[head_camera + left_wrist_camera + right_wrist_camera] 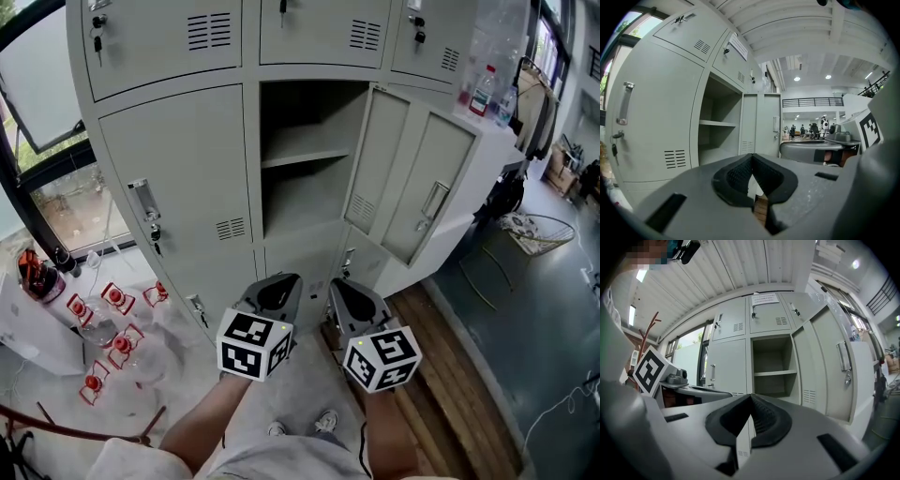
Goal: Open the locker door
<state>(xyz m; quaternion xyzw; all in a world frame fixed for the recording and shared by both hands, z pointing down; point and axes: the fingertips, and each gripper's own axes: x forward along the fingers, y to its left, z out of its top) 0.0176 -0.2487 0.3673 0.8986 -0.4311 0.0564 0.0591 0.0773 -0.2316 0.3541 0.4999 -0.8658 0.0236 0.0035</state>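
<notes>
The grey locker bank fills the head view. Its middle compartment [305,159] stands open, with one shelf and nothing inside. The middle door [380,173] is swung out to the right, inner face showing. My left gripper [272,295] and right gripper [354,302] hover side by side below the opening, well short of the lockers, each shut on nothing. In the left gripper view the left gripper [752,159] points at the open compartment [719,131]. In the right gripper view the right gripper [751,399] faces the same compartment [771,366].
The left locker door [178,187] is closed, with a handle [142,202] and hanging keys. Right of the open door is another door with a handle [433,199]. Red-trimmed items [112,323] lie on the floor at left. Bottles [483,89] stand on the cabinet top.
</notes>
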